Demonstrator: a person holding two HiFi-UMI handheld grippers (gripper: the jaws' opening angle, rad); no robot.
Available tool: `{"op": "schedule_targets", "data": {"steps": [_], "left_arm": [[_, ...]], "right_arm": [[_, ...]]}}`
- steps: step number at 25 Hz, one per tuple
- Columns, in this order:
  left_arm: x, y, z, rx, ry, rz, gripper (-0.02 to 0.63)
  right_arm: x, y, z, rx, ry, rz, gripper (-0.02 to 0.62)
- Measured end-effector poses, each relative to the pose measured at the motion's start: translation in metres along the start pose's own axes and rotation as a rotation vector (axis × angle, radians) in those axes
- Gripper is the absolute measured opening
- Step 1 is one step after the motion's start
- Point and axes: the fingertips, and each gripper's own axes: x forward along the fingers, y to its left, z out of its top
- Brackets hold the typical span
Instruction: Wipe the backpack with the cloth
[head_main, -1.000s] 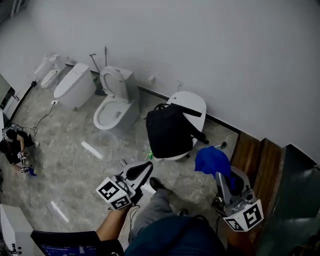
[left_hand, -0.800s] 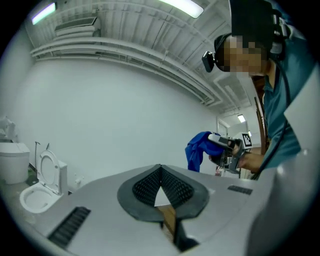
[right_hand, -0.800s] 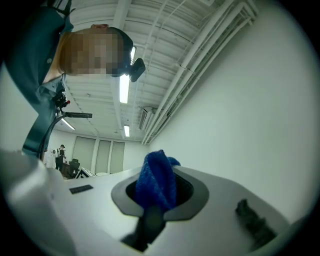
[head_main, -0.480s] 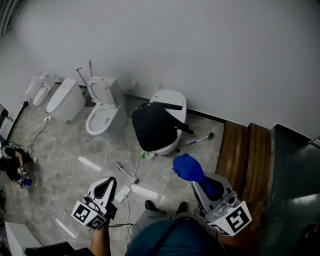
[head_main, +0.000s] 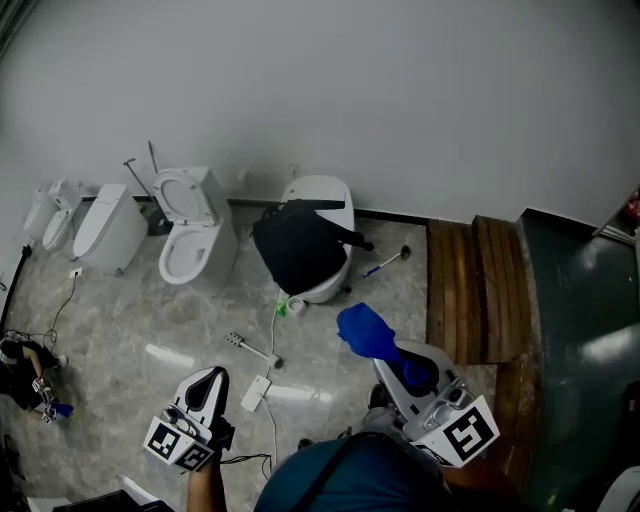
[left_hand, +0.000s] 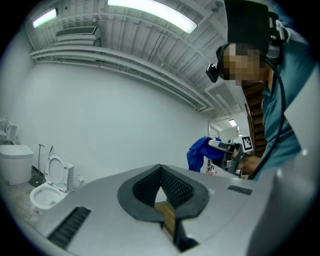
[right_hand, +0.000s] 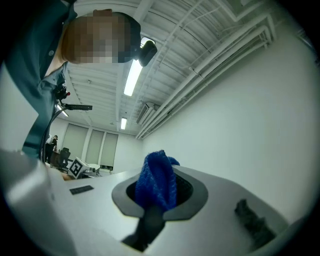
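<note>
While the right gripper (head_main: 388, 352) clenches its fingers on the blue cloth (head_main: 363, 330), black backpack (head_main: 298, 250) draped over a white toilet (head_main: 322, 192) against the wall (head_main: 420, 100), well apart, left gripper (head_main: 212, 378) fingers pressed together, empty.

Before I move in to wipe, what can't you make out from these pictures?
The backpack: head view only, small and dark; any dirt is unreadable, and its back lies hidden against the toilet.
The cloth: its gripped end is hidden inside the right gripper.
The green thing by the toilet's base: too small to identify.
Neither gripper view shows the backpack.
</note>
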Motion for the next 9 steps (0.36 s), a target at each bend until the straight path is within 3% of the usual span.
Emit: {"op": "schedule_targets", "data": {"steps": [4, 9], "left_arm": [[-0.052, -0.003, -0.002, 0.003, 0.027, -0.101, 0.003], [-0.115, 0.002, -0.012, -0.056, 0.018, -0.112, 0.003]], "right_arm": [[-0.003, 0.063, 0.009, -0.007, 0.004, -0.075, 0.037], [-0.003, 0.134, 0.013, -0.032, 0.027, -0.064, 0.037]]}}
